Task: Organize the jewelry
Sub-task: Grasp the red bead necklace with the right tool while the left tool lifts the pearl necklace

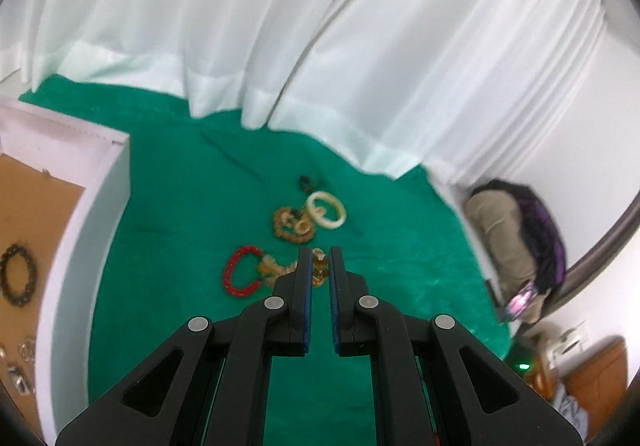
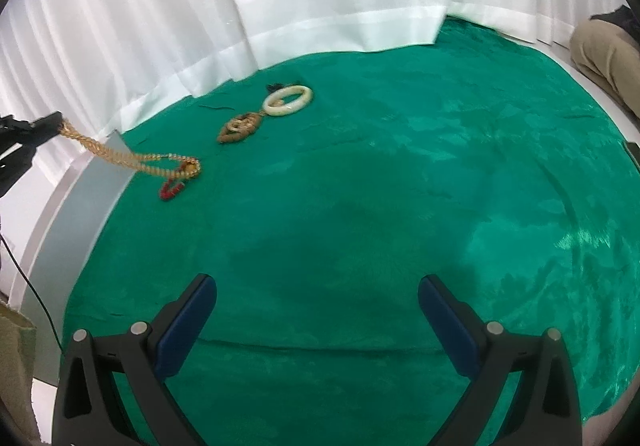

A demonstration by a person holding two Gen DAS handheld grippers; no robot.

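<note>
The golden bead strand [image 2: 120, 159], pinched by the left gripper [image 1: 320, 266], should be lifted clear of the red bead bracelet [image 1: 240, 274]; the right gripper [image 2: 318, 294] is held wide, empty.

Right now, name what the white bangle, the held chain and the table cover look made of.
White bangle: smooth, glossy cream, perhaps jade or resin.
Chain: gold-coloured shiny links, likely metal, in the left gripper.
Table cover: green, sheeny creases, like velvet.
</note>
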